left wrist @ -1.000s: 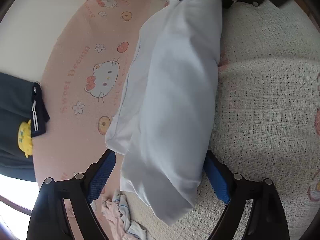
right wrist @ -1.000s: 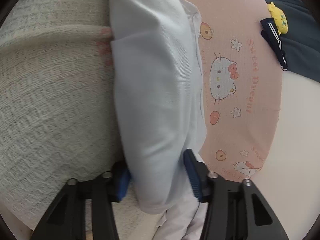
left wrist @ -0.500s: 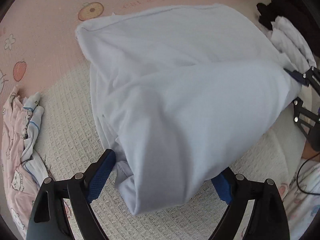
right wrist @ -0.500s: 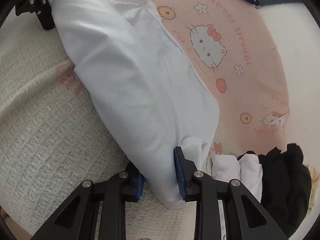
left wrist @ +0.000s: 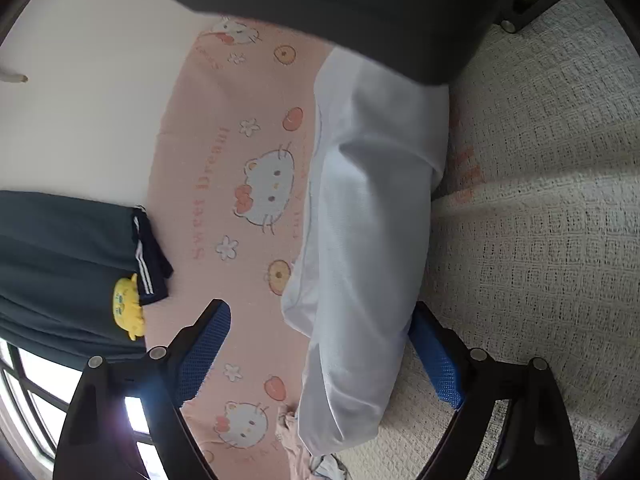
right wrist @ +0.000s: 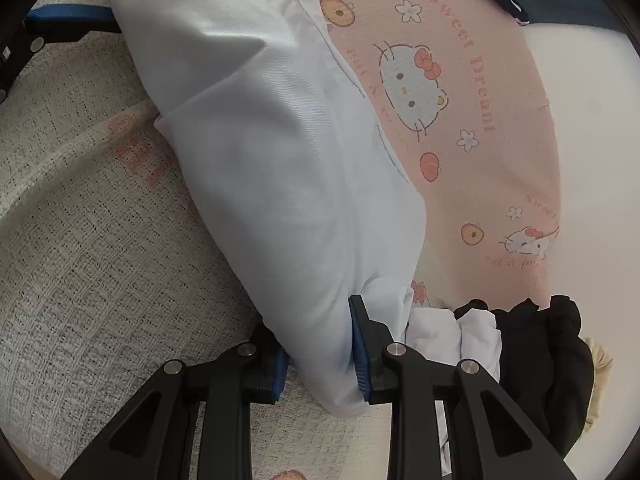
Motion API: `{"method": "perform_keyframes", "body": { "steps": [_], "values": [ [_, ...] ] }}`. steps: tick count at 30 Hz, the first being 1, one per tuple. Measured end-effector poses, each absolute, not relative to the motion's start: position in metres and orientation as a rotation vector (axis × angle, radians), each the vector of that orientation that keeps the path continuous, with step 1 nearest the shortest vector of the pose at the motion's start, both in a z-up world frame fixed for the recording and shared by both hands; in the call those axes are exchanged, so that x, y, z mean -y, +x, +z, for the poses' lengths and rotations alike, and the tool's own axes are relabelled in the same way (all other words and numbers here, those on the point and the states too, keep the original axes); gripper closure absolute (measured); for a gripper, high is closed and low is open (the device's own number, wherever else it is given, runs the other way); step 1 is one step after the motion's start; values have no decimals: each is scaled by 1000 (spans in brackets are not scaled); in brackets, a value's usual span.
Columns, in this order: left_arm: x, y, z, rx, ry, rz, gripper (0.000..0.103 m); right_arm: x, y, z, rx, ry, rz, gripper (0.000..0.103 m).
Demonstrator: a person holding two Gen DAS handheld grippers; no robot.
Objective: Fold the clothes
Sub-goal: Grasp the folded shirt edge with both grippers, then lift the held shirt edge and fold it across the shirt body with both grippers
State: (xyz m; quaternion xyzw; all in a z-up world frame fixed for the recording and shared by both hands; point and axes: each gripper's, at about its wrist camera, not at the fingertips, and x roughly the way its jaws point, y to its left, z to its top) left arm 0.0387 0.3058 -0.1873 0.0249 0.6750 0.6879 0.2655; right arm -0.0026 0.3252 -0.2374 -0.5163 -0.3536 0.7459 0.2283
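Note:
A pale blue-white garment [left wrist: 368, 216] lies as a long folded roll on the bed, along the line where the pink sheet meets the cream blanket. My left gripper [left wrist: 322, 350] is open at one end of it. The cloth rests against the right finger [left wrist: 436, 356], and a wide gap separates it from the left finger [left wrist: 208, 340]. My right gripper [right wrist: 318, 360] is shut on the other end of the garment [right wrist: 280, 152], with cloth bulging out between its blue pads. The left gripper's blue finger [right wrist: 68, 16] shows at the far end in the right wrist view.
A pink cartoon-cat sheet [left wrist: 240, 200] and a cream waffle blanket [left wrist: 540, 240] cover the bed. A navy garment with a yellow patch [left wrist: 72, 264] lies at the left. Black and white clothes [right wrist: 520, 340] are piled beside my right gripper. The right gripper's dark body [left wrist: 360, 8] fills the top.
Both views swung round. The garment filled the left jaws before; now it touches only the right finger, with a gap on the left. The right gripper kept its hold.

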Motion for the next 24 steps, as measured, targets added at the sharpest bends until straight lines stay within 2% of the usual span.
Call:
{"method": "perform_keyframes", "body": {
  "steps": [3,4,5,7,8,10,12,16,19,23,24],
  "values": [
    [-306,25,-182,-1743,-76,1797,17,-329,-8,-238,993,-1433,2050,75],
    [-306,17,-182,-1710,-160,1756,29,-328,-9,-238,1002,-1439,2047,75],
    [-306,12,-181,-1680,-217,1727,45,-328,-9,-238,1011,-1443,2045,75],
    [-304,13,-181,-1644,-260,1693,56,-328,-8,-238,1025,-1448,2045,75],
    [-303,17,-184,-1657,-253,1673,69,-328,-8,-238,1030,-1445,2044,75],
    [-303,25,-190,-1674,-256,1652,78,-327,-7,-238,1035,-1438,2044,75],
    [-305,23,-189,-1655,-288,1689,81,-327,-6,-237,1040,-1433,2049,74],
    [-310,13,-178,-1560,-416,1721,81,-326,-3,-237,1075,-1424,2059,69],
    [-313,0,-169,-1497,-519,1724,82,-328,-4,-234,1109,-1417,2067,61],
    [-314,-5,-163,-1421,-619,1711,82,-333,-7,-229,1090,-1456,2085,39],
    [-313,-4,-163,-1399,-645,1709,82,-335,-8,-228,1068,-1477,2092,38]
  ]
}}
